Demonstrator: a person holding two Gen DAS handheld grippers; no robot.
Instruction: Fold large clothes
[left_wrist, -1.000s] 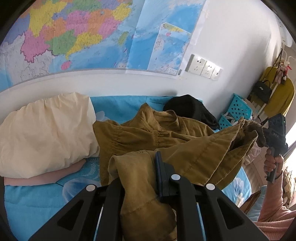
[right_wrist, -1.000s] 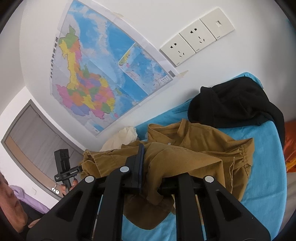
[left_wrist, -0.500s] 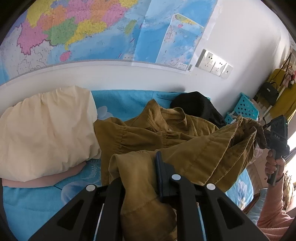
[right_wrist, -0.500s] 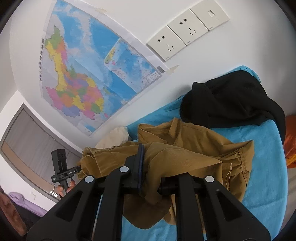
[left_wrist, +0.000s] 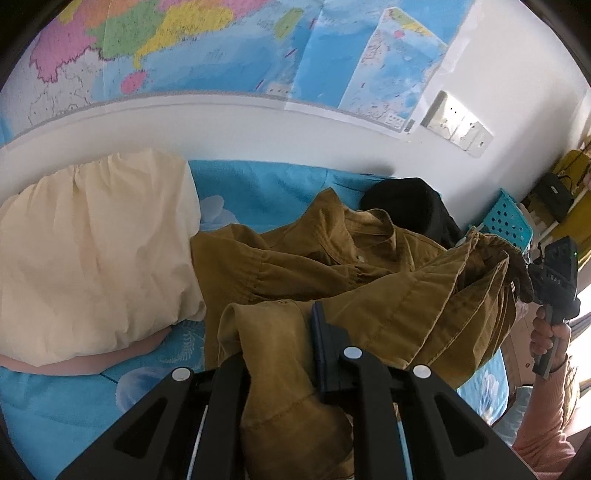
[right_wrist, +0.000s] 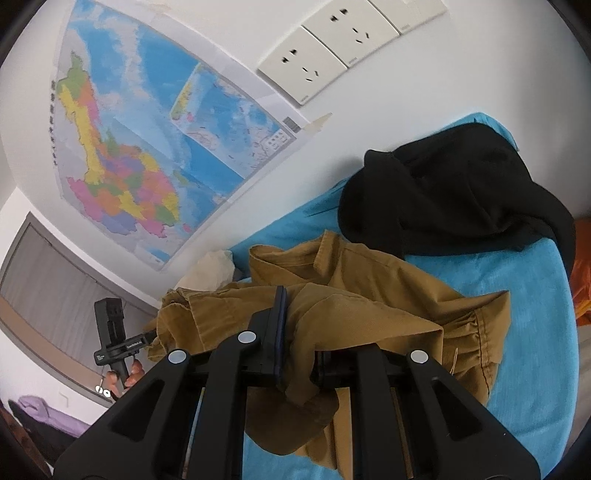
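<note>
While both tools were up off the bed (left_wrist: 258, 184), one mustard-brown shirt (left_wrist: 332, 258) hung stretched between them, its collar end lying on the blue sheet. Left hand-held gripper (left_wrist: 280, 354) was clenched on one bunched hem corner; right hand-held gripper (right_wrist: 299, 354) was clamped on another corner, cloth draping over its fingers. In the left view the right tool showed at the far right, gripped by one hand (left_wrist: 546, 332). Counts: two garments on the bed, the brown shirt plus one black garment (right_wrist: 461, 199) heaped just behind its collar, touching it; one cream pillow (left_wrist: 92, 251) just beside the shirt's left side; one wall map (right_wrist: 147, 147); three socket plates (right_wrist: 343, 44); one blue perforated basket (left_wrist: 509, 221) past the bed's far edge. Bare sheet lay open to the right of the shirt (right_wrist: 532, 314), up to the bed edge.
</note>
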